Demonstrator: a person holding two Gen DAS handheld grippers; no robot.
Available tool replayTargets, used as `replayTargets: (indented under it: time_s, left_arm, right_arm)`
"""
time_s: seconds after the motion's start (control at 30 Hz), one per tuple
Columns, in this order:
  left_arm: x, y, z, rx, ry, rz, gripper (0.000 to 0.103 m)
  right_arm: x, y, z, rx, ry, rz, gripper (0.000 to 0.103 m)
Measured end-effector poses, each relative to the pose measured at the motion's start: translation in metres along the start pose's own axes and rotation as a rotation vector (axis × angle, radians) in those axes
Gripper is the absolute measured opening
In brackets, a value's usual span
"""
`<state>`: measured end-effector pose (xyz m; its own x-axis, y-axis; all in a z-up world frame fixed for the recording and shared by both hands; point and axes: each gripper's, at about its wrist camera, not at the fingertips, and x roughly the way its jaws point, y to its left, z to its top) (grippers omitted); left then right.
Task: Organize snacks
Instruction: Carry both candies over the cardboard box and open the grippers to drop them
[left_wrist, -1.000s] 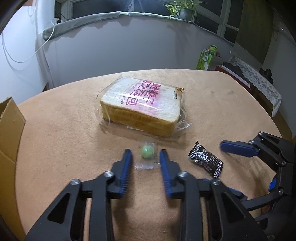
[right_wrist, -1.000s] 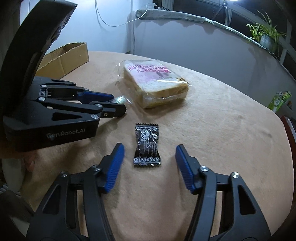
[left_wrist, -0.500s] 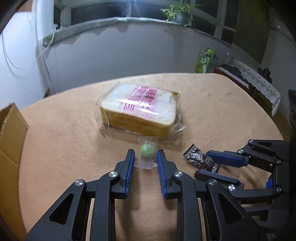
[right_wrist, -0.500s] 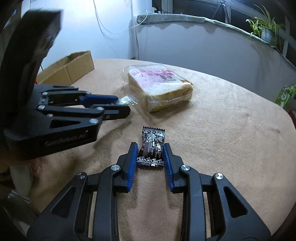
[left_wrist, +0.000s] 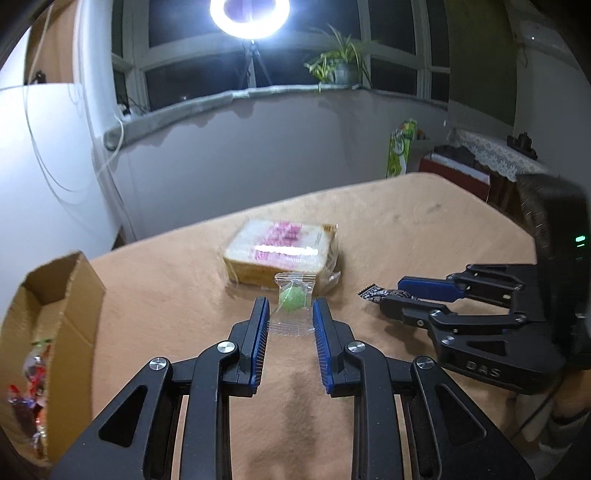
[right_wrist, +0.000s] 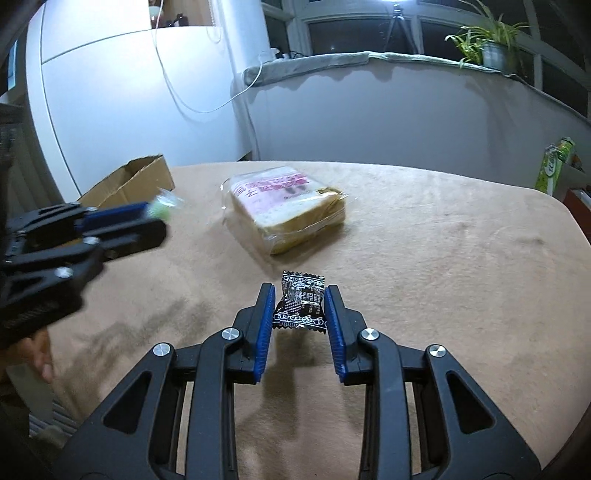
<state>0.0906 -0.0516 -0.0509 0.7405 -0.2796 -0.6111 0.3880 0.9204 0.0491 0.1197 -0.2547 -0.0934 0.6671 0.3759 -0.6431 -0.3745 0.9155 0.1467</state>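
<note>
Green candy (left_wrist: 291, 298) between left fingers (left_wrist: 258, 332), black packet (right_wrist: 300, 304) between right fingers (right_wrist: 334, 332).

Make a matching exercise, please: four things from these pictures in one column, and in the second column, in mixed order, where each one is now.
Things:
1. green candy
2. black packet
3. bread
4. cardboard box

Places:
A. lying on the table
B. between the fingers of the right gripper
C. at the table's edge, with wrapped sweets inside
D. between the fingers of the left gripper

Pairs: 1-D, 2-B, 3-A, 4-C
</note>
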Motion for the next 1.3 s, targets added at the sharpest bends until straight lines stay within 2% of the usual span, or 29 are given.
replayTargets:
  time_s: [0.2,0.53,0.87,1.3]
  left_arm:
    - [-0.022,0.006,0.005,-0.001,-0.057,0.012,0.022]
    - [-0.048,0.02,-0.003,-0.039,-0.116,0.011,0.022]
    - [-0.078,0.068,-0.025,-0.13,-0.157,0.06,0.022]
    - [-0.115,0.141,-0.06,-0.253,-0.173,0.194,0.022]
  right_arm:
    - [-0.015,0.002,0.001,0.032,-0.029,-0.017,0.028]
    - [-0.037,0.029,0.015,-0.015,-0.065,-0.034,0.029]
    - [-0.029,0.099,0.041,-0.133,-0.084,0.022,0.029]
    - [0.005,0.198,0.065,-0.267,-0.087,0.153,0.029]
